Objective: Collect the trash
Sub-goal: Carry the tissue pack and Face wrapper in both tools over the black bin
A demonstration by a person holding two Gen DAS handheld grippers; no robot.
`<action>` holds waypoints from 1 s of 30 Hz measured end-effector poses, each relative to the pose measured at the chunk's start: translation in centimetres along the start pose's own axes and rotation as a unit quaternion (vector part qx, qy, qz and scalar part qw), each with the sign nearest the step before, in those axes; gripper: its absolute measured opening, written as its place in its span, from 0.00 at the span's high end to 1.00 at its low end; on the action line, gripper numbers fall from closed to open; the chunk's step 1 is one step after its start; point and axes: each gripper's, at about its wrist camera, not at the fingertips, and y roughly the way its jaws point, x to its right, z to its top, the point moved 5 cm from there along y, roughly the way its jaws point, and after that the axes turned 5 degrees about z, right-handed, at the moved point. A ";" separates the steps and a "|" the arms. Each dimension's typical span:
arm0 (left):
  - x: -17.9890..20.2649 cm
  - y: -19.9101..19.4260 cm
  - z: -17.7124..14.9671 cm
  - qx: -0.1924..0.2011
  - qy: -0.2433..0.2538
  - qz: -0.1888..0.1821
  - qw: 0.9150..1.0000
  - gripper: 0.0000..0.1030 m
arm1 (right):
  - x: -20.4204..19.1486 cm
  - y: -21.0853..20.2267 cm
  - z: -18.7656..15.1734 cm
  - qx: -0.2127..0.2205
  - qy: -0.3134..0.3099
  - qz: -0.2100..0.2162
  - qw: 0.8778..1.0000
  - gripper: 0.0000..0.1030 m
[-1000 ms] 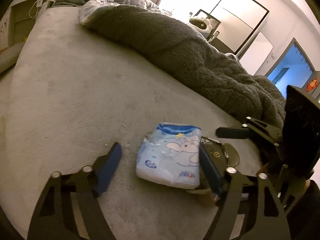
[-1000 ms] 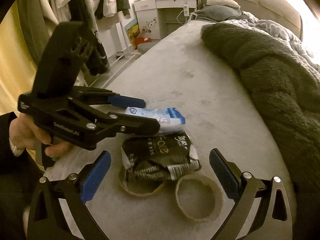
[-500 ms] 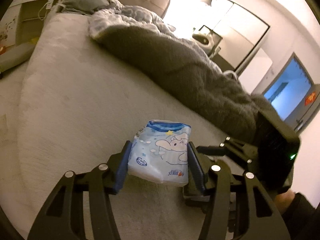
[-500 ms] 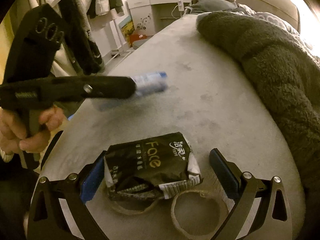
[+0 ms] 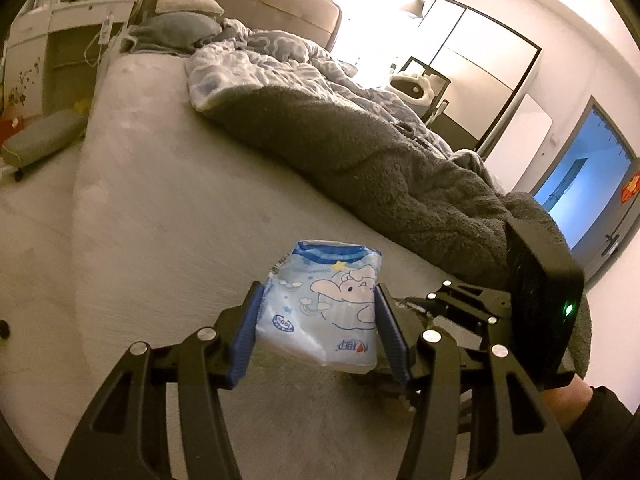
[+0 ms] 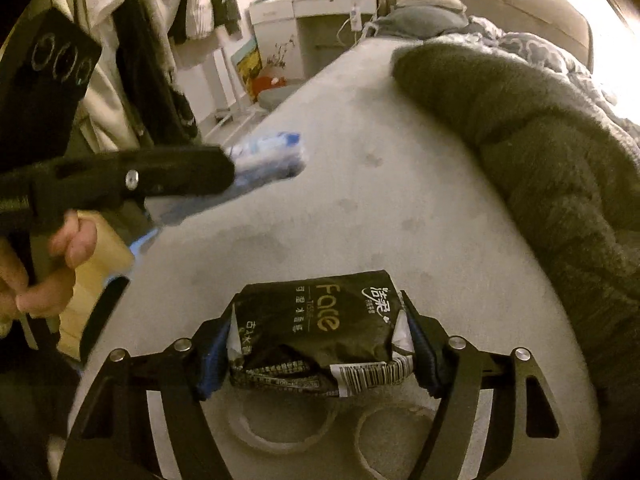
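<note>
left gripper point(image 5: 318, 330) grips the blue packet point(image 5: 320, 312); right gripper point(image 6: 318, 354) pinches the black tissue pack point(image 6: 316, 324), whose slack wrapper could slip out.

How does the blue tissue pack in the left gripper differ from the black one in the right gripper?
The blue pack is pale, printed with a cartoon elephant; the black pack carries "Face" lettering. The blue pack looks plump and intact; the black pack is crumpled and torn open at its near end. The left gripper holds its pack clear of the bed; the right gripper's jaws have just closed on theirs. Both are soft plastic packs gripped by their sides.
</note>
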 end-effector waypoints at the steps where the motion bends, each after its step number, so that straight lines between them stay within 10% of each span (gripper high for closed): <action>1: 0.0 -0.3 0.1 0.002 0.002 0.004 1.000 0.44 | 0.0 -0.4 0.3 0.006 0.004 -0.001 1.000 0.28; 30: 0.4 -9.7 -5.7 0.050 0.034 0.158 0.986 0.44 | -4.3 -10.2 -2.7 0.120 0.120 -0.132 0.977 0.28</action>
